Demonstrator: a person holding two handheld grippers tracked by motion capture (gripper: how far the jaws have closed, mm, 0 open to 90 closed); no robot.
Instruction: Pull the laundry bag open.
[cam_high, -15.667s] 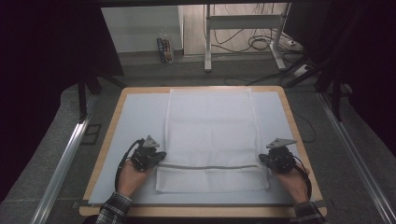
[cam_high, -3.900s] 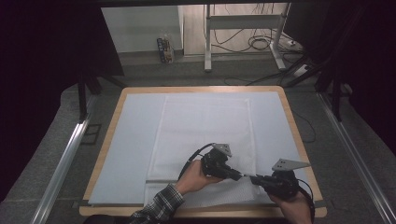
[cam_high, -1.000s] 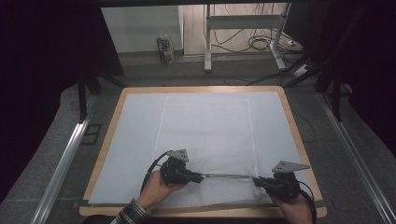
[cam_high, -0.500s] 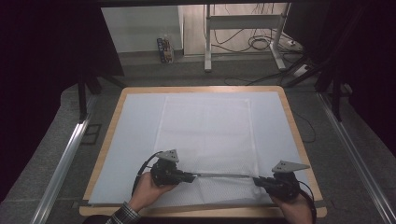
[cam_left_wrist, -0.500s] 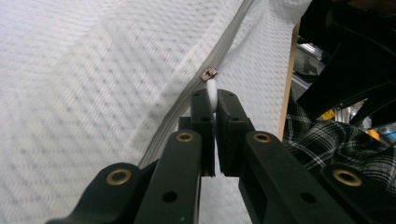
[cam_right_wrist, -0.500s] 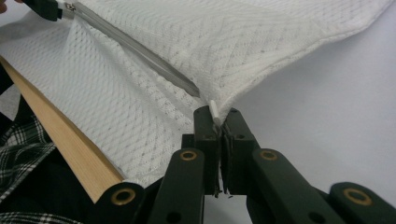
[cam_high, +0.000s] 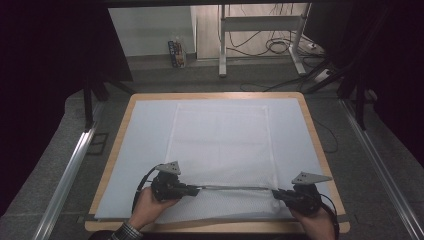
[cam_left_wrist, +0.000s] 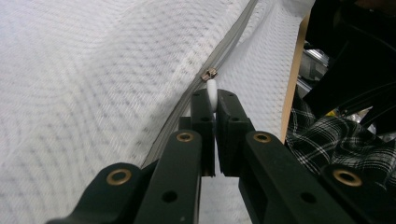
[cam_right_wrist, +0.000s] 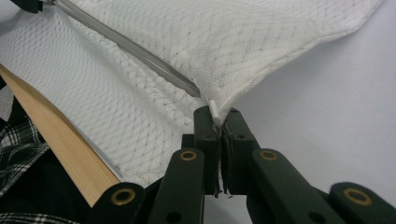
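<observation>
A white mesh fabric cover (cam_high: 220, 145) is laid flat on the pale blue mat (cam_high: 145, 130) of the wood-edged table (cam_high: 316, 135), with its grey zipper (cam_high: 235, 188) running left to right across the near part of the cover. The left gripper (cam_high: 192, 189) is positioned at the near left of the cover, and its jaws are pressed together on the white pull tab (cam_left_wrist: 212, 94) of the zipper slider (cam_left_wrist: 208, 74) (the tab is seen standing between the jaw tips in the left gripper view). The right gripper (cam_high: 276, 194) is located at the near right, just beside the cover's right edge, and its jaws are clamped on the white end tab (cam_right_wrist: 215, 111) at the zipper's right end, where the fabric is drawn into a point
</observation>
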